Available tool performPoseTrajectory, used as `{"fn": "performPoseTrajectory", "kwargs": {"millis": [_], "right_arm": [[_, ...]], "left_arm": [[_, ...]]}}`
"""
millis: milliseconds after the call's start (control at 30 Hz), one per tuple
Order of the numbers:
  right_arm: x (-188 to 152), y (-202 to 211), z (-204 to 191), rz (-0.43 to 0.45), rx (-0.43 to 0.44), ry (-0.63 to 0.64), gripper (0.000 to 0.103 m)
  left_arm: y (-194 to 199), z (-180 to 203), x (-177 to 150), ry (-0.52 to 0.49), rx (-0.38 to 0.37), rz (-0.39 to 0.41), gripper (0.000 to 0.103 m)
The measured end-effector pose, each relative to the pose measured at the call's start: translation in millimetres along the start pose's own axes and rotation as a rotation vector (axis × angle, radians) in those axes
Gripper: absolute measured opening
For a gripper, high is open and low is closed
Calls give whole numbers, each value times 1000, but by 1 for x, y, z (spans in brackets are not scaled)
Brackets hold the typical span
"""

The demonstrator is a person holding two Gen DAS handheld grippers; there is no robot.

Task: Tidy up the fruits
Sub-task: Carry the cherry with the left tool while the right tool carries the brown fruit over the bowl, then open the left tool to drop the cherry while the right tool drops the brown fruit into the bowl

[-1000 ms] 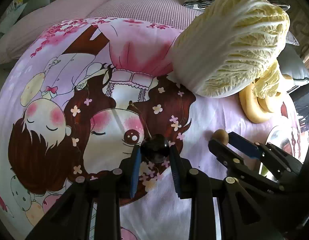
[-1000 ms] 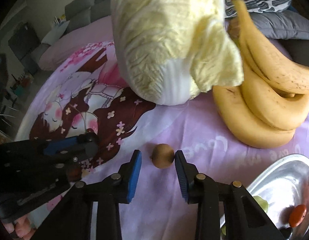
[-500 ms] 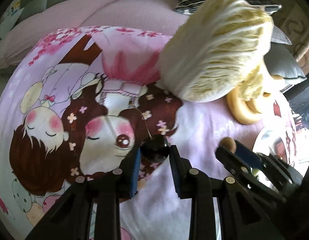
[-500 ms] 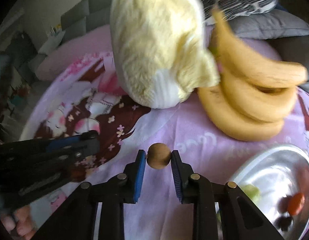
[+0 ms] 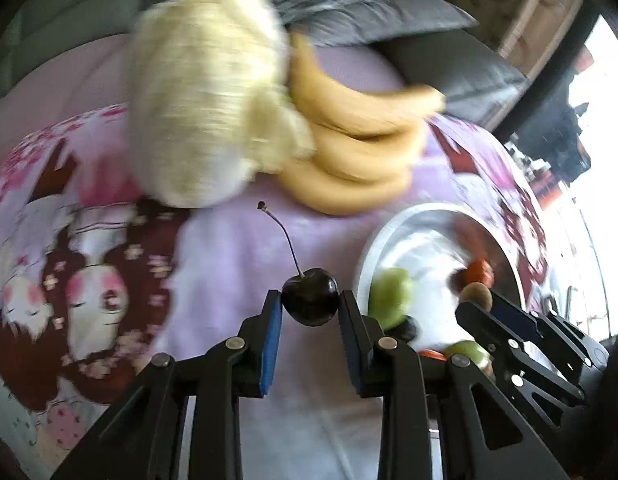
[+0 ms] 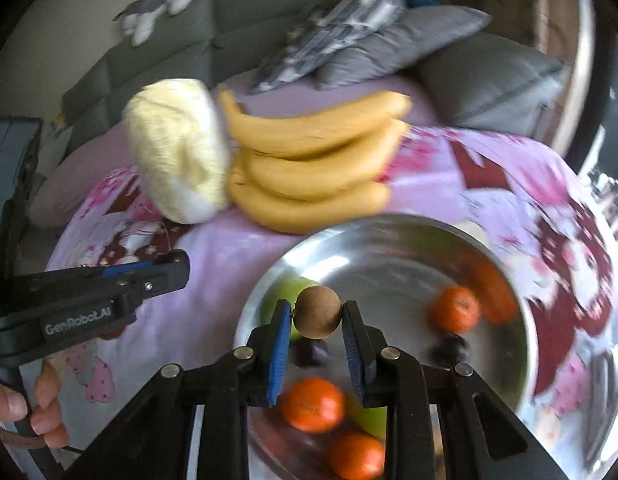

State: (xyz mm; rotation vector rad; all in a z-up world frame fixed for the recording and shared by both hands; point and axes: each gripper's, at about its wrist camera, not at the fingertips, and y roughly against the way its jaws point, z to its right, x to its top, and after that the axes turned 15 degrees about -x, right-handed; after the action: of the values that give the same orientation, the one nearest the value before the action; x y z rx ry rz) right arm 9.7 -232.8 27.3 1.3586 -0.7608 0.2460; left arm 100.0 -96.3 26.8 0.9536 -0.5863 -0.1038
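My left gripper (image 5: 310, 307) pinches one dark cherry (image 5: 310, 302), stem pointing far and left, just left of the steel bowl (image 6: 509, 280). My right gripper (image 6: 317, 317) clamps one brown round fruit (image 6: 318, 311) above that bowl. Three bananas (image 6: 309, 160) lie lengthwise left to right beyond it.

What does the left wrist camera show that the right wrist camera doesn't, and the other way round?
Only the left wrist view shows the dark cherry with its long stem, pinched in the left tool.

Only the right wrist view shows the small oranges in the bowl, a dark berry there, and the toy animal on the sofa back.

Both show the round brown fruit gripped in the right tool, the metal bowl, the green fruit, the bananas, the cabbage and the pink cartoon sheet.
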Motion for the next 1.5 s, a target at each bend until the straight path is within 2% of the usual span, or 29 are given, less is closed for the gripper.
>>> {"fn": "performPoseTrajectory", "kwargs": {"millis": [233, 400, 733, 933, 967, 1067, 1233, 1300, 1367, 1433, 1500], "right_arm": [[-15, -8, 38, -48, -40, -57, 28], [-17, -11, 37, -53, -29, -42, 28], [-24, -13, 32, -58, -28, -11, 29], [-25, -8, 31, -58, -28, -3, 29], [-25, -7, 32, -58, -30, -5, 29], [-26, -3, 34, -60, -38, -13, 29], [-29, 5, 35, -51, -32, -11, 35], [-31, 9, 33, -46, -29, -10, 46], [-34, 13, 32, -41, -29, -9, 54], [-36, 16, 30, -35, -29, -4, 54], [-40, 21, 27, -32, -28, 0, 58]], "left_arm": [[-31, 45, -13, -100, -5, -103, 30], [-49, 53, -21, -133, 30, -161, 30], [-52, 57, -30, -140, 52, -174, 30], [-44, 57, -32, -127, 36, -168, 33], [-43, 57, -33, -128, 38, -166, 37], [-32, 52, -38, -113, 88, -155, 62], [-12, 31, -49, -39, 96, -126, 66], [-3, 25, -56, -27, 107, -112, 76], [7, 18, -63, -7, 116, -93, 76], [15, 11, -70, 11, 127, -78, 77], [22, 5, -76, 31, 145, -54, 91]]}}
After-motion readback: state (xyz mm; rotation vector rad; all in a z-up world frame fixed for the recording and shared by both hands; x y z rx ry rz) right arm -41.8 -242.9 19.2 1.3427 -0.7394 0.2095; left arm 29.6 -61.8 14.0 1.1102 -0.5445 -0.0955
